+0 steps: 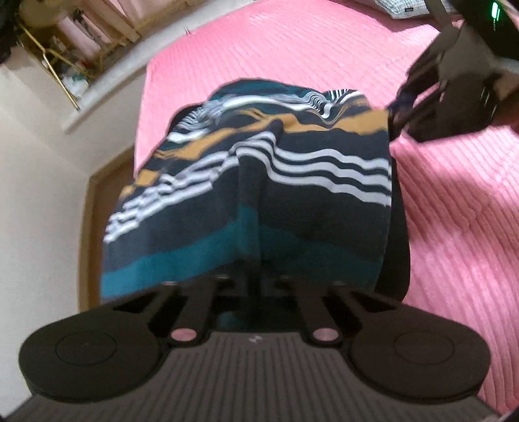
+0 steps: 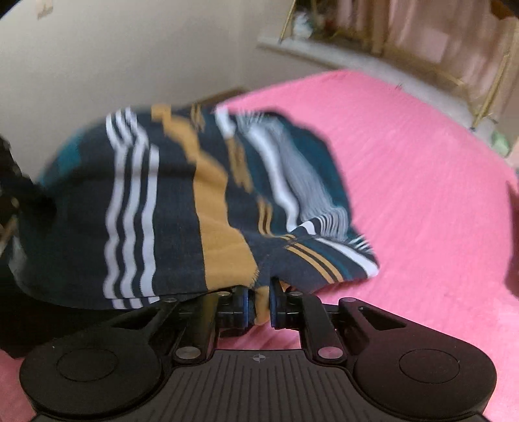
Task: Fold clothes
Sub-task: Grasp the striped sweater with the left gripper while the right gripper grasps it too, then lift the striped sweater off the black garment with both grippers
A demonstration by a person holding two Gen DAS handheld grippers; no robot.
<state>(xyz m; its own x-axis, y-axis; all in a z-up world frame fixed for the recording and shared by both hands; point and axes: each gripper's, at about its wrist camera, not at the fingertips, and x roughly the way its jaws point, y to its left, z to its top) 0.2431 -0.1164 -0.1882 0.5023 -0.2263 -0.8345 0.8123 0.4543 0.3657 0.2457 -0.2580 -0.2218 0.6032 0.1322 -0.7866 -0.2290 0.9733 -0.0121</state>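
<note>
A striped garment in navy, teal, mustard and white hangs stretched between my two grippers above a pink bed. My left gripper is shut on its near edge; the cloth drapes over the fingertips and hides them. My right gripper shows at the upper right of the left wrist view, pinching the garment's far corner. In the right wrist view my right gripper is shut on a mustard fold of the garment, whose far end trails onto the bed. Both views are motion-blurred.
The pink ribbed bedspread fills most of both views. A cream wall and a wooden bed frame edge lie left. A sill with gold wire racks and clutter runs behind. A grey patterned pillow sits at the far top.
</note>
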